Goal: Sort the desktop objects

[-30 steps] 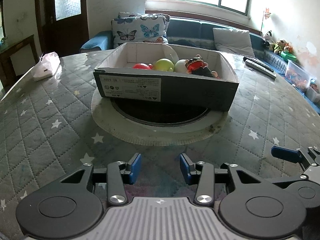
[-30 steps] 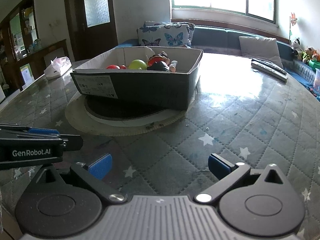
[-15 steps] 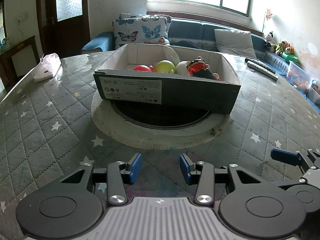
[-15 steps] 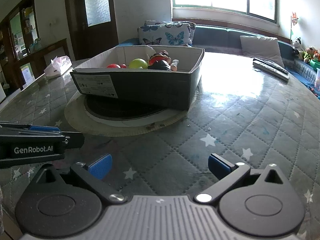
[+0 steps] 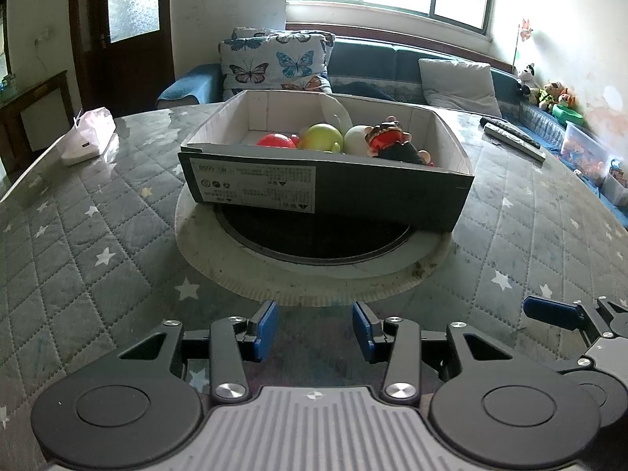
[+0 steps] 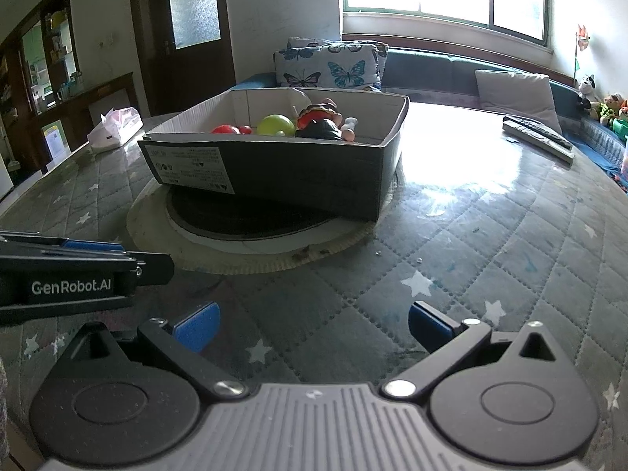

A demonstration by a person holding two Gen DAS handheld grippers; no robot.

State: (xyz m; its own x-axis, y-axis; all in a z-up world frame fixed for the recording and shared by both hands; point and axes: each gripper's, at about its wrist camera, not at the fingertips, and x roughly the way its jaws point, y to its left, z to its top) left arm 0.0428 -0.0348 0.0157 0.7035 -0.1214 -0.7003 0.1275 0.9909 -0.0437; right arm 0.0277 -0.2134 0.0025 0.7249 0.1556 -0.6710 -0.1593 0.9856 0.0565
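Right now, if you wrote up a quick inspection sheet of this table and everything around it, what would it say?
Surface: quilted star-pattern table cover under a glossy sheet; round insert in the middle.
Job's things: open cardboard box sits on the insert, holding a red ball, a green ball, a white ball and a doll.
Clutter: pink-and-white tissue pack far left; remote controls far right.
Grippers: left gripper and right gripper both open, empty, low over the table.
Cables: nothing seen.
Surroundings: sofa with butterfly cushions, window, dark door, toys along the right wall.
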